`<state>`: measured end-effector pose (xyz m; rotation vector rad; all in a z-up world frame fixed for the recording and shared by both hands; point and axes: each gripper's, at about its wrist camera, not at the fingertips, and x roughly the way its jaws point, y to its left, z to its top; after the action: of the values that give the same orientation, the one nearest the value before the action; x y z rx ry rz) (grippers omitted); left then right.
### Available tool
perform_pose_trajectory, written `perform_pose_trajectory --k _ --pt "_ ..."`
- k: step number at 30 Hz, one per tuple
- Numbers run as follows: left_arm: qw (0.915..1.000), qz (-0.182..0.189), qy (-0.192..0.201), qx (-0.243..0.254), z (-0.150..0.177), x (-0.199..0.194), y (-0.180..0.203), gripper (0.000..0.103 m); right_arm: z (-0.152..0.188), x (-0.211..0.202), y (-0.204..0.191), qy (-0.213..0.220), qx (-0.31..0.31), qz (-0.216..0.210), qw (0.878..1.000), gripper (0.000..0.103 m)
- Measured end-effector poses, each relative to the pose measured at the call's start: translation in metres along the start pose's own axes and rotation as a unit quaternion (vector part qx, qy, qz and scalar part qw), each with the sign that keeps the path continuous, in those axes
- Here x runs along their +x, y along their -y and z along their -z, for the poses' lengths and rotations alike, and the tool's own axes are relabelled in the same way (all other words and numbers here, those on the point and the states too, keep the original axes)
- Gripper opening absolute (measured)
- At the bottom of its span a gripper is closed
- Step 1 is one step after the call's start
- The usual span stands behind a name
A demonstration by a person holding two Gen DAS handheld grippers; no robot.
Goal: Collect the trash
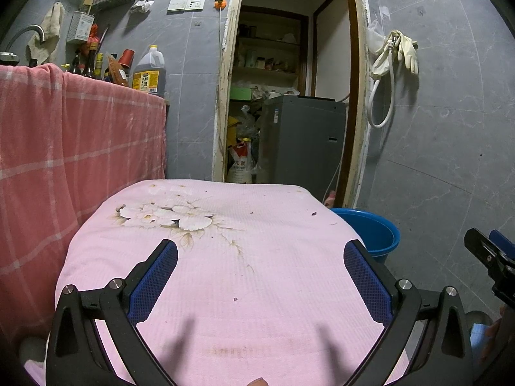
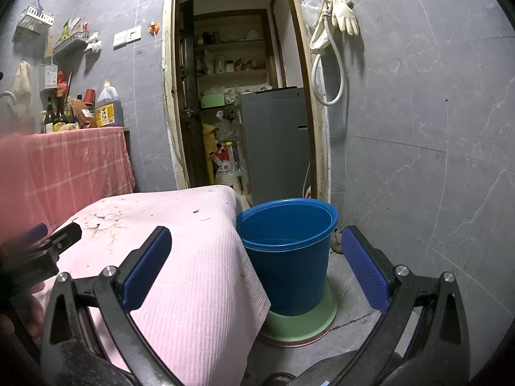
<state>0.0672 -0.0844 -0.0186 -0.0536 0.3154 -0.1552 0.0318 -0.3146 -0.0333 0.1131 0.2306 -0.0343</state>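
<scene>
A pink cloth with a flower print [image 1: 225, 257] covers a low table. Small dark scraps lie on it: one near the far right edge [image 1: 313, 213], one beside it [image 1: 333, 224] and one near the middle [image 1: 235, 299]. My left gripper [image 1: 260, 251] is open and empty above the cloth. A blue bucket [image 2: 286, 251] stands on the floor by the table's right side; its rim also shows in the left wrist view [image 1: 376, 228]. My right gripper [image 2: 257, 241] is open and empty, in front of the bucket. Scraps on the cloth show in the right wrist view [image 2: 195, 211].
The bucket sits on a green base [image 2: 299, 325]. A counter draped in red checked cloth [image 1: 80, 144] stands to the left with bottles [image 1: 148, 70]. An open doorway shows a grey appliance [image 1: 302, 138]. Gloves and a hose [image 1: 396, 54] hang on the grey tiled wall.
</scene>
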Motion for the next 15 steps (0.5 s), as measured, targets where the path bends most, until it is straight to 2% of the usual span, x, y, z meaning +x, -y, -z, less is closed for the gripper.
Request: perform_pose_trajectory --k 15 --pt "1.0 -0.001 -0.001 -0.001 0.0005 -0.0002 -0.0004 0.101 0.0003 -0.0002 0.0007 0.0 0.001 0.0 1.0 0.103"
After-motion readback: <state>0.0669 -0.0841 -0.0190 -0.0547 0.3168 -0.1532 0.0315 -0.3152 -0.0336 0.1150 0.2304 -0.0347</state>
